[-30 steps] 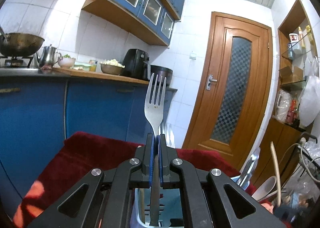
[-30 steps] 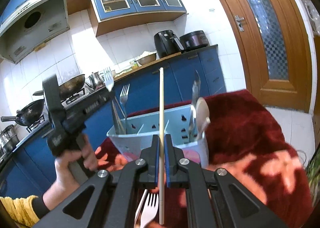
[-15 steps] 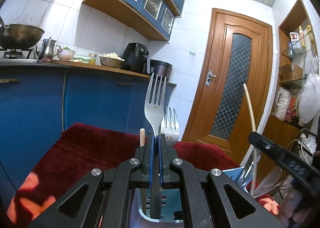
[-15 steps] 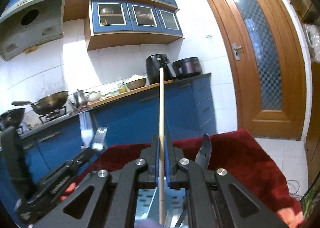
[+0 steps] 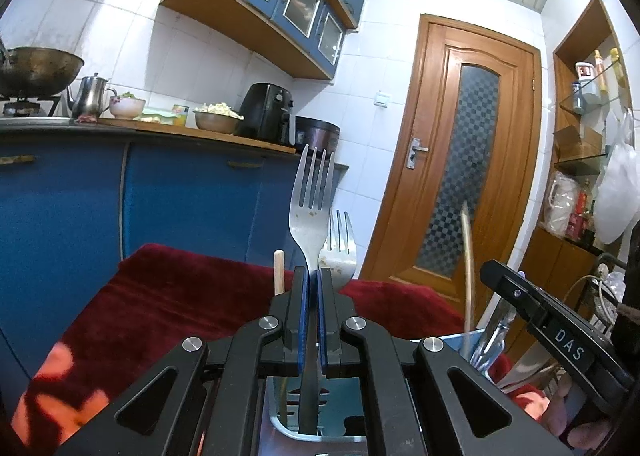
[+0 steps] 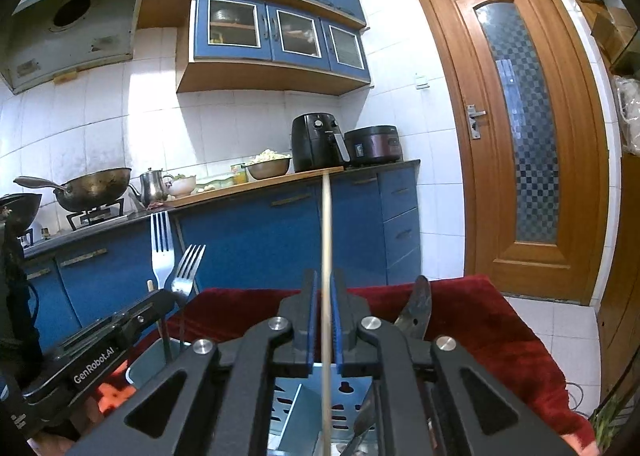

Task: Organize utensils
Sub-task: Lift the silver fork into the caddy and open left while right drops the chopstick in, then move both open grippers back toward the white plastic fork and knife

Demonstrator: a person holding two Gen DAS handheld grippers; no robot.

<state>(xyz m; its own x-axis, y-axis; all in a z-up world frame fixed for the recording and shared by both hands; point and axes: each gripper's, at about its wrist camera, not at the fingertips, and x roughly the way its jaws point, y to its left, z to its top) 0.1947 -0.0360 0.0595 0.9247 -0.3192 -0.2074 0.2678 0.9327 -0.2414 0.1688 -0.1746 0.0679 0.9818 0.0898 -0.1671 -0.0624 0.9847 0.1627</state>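
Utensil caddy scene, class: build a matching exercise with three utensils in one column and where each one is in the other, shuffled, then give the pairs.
1. tall fork
2. chopstick
3. shorter fork

A. clamped in the right gripper
B. standing free in the light blue caddy
C. clamped in the left gripper

Pairs: 1-C, 2-A, 3-B

White tiled walls (image 6: pixel 240 124) back blue cabinets (image 6: pixel 280 32) ahead of the jaws; a wooden door (image 6: pixel 520 128) stands right.

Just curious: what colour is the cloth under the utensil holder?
Deep red cloth, clearest in the right wrist view.
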